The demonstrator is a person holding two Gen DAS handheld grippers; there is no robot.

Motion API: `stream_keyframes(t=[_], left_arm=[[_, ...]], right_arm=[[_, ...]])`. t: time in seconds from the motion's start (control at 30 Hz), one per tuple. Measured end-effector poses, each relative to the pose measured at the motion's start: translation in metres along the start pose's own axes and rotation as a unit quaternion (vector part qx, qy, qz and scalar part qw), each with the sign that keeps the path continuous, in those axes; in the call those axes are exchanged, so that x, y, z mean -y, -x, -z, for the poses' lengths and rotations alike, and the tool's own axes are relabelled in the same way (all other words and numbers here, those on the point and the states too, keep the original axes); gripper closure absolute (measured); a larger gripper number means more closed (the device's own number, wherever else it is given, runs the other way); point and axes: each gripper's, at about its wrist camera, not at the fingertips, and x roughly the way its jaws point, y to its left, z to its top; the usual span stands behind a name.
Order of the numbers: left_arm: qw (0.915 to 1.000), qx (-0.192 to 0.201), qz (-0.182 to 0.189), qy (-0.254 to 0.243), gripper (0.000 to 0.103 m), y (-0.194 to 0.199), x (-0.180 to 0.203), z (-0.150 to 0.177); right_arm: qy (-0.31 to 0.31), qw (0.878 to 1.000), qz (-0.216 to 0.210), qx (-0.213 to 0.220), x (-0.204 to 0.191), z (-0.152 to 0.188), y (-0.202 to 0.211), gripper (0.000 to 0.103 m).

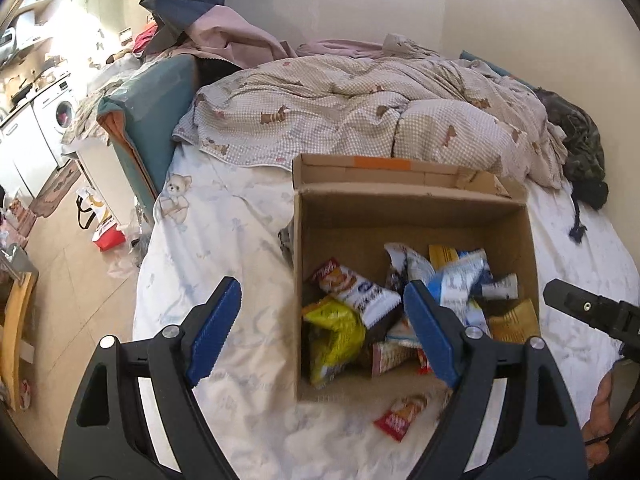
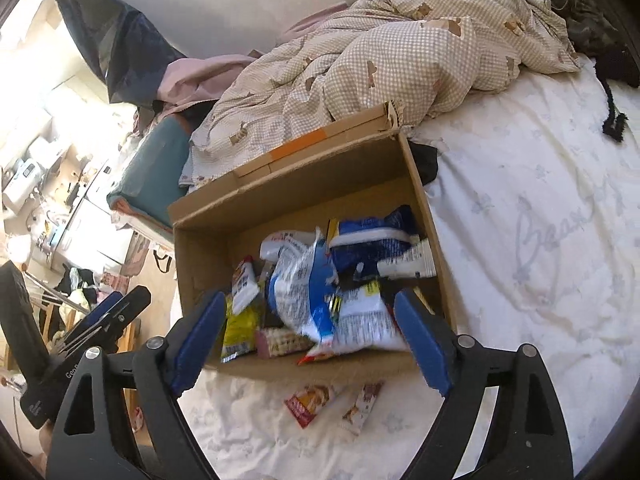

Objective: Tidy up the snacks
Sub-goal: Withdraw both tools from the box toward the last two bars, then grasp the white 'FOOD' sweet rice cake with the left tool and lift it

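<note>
Blue-padded fingers (image 1: 218,328) of the left gripper (image 1: 324,328) stand wide apart with nothing between them, seen from the left wrist. They hang over the near left corner of an open cardboard box (image 1: 412,216) that rests on a white bedsheet (image 1: 224,240). Snack packets fill the box floor: a yellow bag (image 1: 334,330) at the near left, a white and red packet (image 1: 356,286) above it, blue and white bags (image 1: 460,276) toward the right. One red snack packet (image 1: 402,414) lies on the sheet just outside the box's near wall. A checked quilt (image 1: 360,104) is bunched behind the box. The right gripper's tip (image 1: 576,304) shows at the right edge.

From the right wrist, the right gripper (image 2: 310,338) is also spread wide and empty, its fingers (image 2: 420,340) framing the near half of the box (image 2: 288,184). A blue and white bag (image 2: 304,292), blurred, sits on top of the pile. Two packets, one red (image 2: 308,404) and one pale (image 2: 362,404), lie on the sheet (image 2: 520,200) just in front of the box. The left gripper (image 2: 112,316) shows at the left.
</note>
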Motion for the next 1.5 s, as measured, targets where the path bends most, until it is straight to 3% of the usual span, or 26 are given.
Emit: stream_keyframes(t=[0.13,0.43,0.6,0.73,0.9,1.0,1.1,1.17,1.3,1.37,1.4,1.5], left_arm=[[0.9998,-0.007,0.016,0.011,0.007,0.017,-0.003,0.018],[0.9979,-0.046,0.031,0.034,0.006,0.027,-0.011,0.05],[0.9959,-0.083,0.031,0.015,0.007,0.016,0.0,0.07],[0.9935,-0.108,0.037,-0.002,0.007,0.002,0.011,0.083],[0.986,-0.15,0.066,-0.029,0.007,-0.023,0.035,0.098],[0.9727,-0.195,0.087,-0.091,0.007,-0.055,0.068,0.109],[0.9602,-0.224,0.086,-0.143,0.013,-0.083,0.093,0.12],[0.9551,-0.241,0.086,-0.149,0.015,-0.099,0.103,0.126],[0.9547,-0.24,0.073,-0.159,0.022,-0.118,0.112,0.13],[0.9531,-0.241,0.105,-0.15,0.078,-0.121,0.113,0.132],[0.9482,-0.25,0.114,-0.159,0.076,-0.121,0.115,0.134],[0.9484,-0.249,0.104,-0.167,0.076,-0.102,0.115,0.135]], right_arm=[[-0.013,1.0,0.001,-0.021,0.001,0.027,0.006,0.014],[-0.008,0.999,0.014,-0.035,-0.001,0.065,0.02,0.014],[-0.078,0.995,0.031,-0.053,0.026,0.084,0.019,0.014],[-0.16,0.984,0.028,-0.078,0.054,0.094,0.011,0.014],[-0.201,0.974,0.036,-0.101,0.07,0.099,-0.001,0.014],[-0.21,0.972,0.035,-0.102,0.073,0.099,-0.002,0.014],[-0.218,0.971,0.03,-0.097,0.077,0.097,0.002,0.014],[-0.227,0.969,0.022,-0.094,0.081,0.096,0.007,0.014],[-0.234,0.968,0.019,-0.09,0.086,0.095,0.012,0.014],[-0.238,0.967,0.022,-0.093,0.088,0.095,0.011,0.014],[-0.242,0.965,0.021,-0.097,0.089,0.095,0.01,0.014],[-0.241,0.965,0.019,-0.099,0.089,0.095,0.008,0.014]])
